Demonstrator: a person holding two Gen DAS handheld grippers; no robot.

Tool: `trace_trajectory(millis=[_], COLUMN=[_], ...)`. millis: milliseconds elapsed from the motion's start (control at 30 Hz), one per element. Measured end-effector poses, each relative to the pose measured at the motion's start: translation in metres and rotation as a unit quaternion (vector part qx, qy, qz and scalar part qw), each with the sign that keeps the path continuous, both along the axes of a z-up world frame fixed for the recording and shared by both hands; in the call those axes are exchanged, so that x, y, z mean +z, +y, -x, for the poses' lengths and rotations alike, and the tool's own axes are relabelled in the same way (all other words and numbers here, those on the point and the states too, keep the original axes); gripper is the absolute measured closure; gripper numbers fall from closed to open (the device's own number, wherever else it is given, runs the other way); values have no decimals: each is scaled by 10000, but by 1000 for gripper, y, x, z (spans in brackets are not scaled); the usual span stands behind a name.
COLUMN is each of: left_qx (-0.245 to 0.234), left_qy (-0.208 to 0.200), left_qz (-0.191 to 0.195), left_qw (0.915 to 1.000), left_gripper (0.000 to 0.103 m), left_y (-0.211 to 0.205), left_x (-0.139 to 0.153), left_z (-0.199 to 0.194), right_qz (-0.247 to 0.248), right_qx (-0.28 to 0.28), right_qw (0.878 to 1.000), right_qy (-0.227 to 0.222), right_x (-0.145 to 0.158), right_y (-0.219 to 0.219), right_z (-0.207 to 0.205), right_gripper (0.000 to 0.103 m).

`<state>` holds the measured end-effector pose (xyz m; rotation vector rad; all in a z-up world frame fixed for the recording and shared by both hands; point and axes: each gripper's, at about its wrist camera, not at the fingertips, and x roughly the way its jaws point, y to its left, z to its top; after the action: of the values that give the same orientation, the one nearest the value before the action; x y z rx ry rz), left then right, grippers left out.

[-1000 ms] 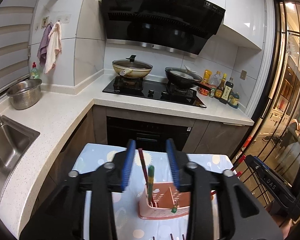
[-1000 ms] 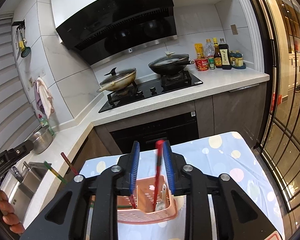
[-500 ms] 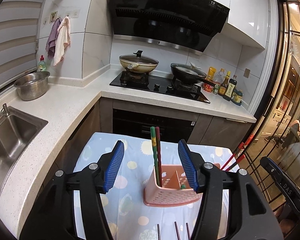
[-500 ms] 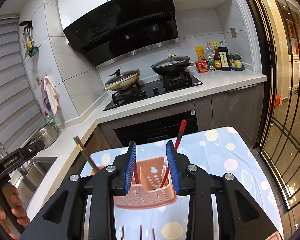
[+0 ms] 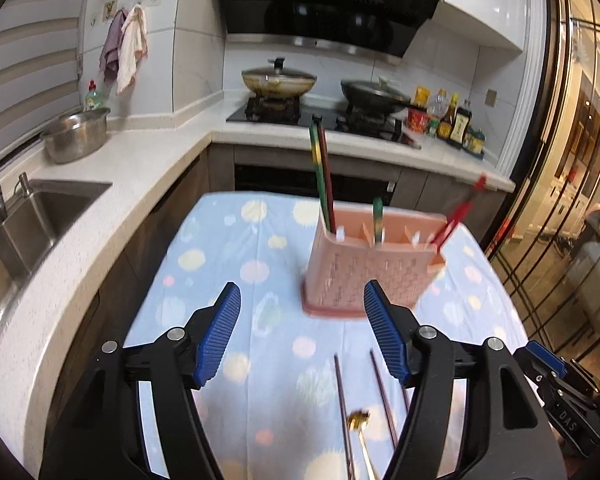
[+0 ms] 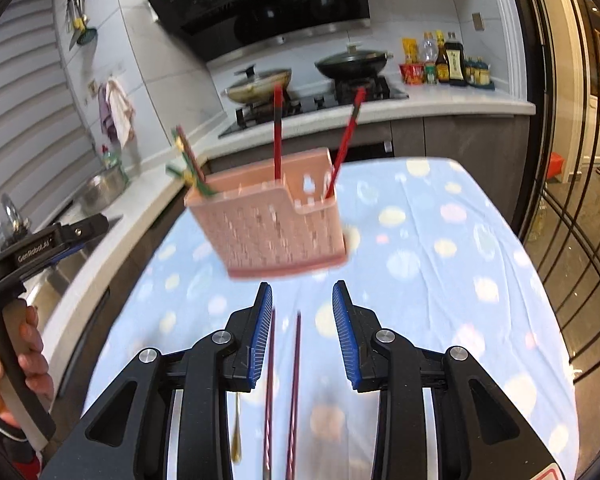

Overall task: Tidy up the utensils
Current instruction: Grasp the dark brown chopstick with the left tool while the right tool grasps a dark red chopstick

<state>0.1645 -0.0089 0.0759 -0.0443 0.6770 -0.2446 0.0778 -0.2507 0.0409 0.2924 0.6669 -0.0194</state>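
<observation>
- A table is covered by a dotted blue cloth (image 5: 236, 272).
- A pink utensil holder (image 6: 272, 228) is stood on the cloth, with red chopsticks (image 6: 277, 132) and green chopsticks (image 5: 314, 168) upright inside.
- The left gripper (image 5: 302, 330) is held spread wide and empty.
- The right gripper (image 6: 302, 332) is parted above two dark chopsticks (image 6: 294, 392) laid flat.

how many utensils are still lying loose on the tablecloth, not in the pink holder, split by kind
dark maroon chopsticks: 2
gold spoon: 1
total: 3
</observation>
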Motion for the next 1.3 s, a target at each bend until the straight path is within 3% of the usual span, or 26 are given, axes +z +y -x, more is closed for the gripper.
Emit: trace_trajectory(millis=[433, 600, 1300], left_qx=[-446, -575, -889], left_qy=[1022, 1328, 1638], left_qz=[-363, -433, -681], left_qw=[9931, 9885, 9801], left_gripper=[42, 42, 42], left_y=[-8, -13, -30], left_x=[-91, -120, -158], left_z=[68, 89, 110], right_qz=[239, 257, 296], right_qx=[287, 410, 561], right_qw=[9943, 9920, 9875], right_qy=[1003, 1169, 1443], right_x=[-85, -102, -123], right_y=[34, 45, 59], right_z=[68, 77, 76], right_gripper=[72, 72, 74])
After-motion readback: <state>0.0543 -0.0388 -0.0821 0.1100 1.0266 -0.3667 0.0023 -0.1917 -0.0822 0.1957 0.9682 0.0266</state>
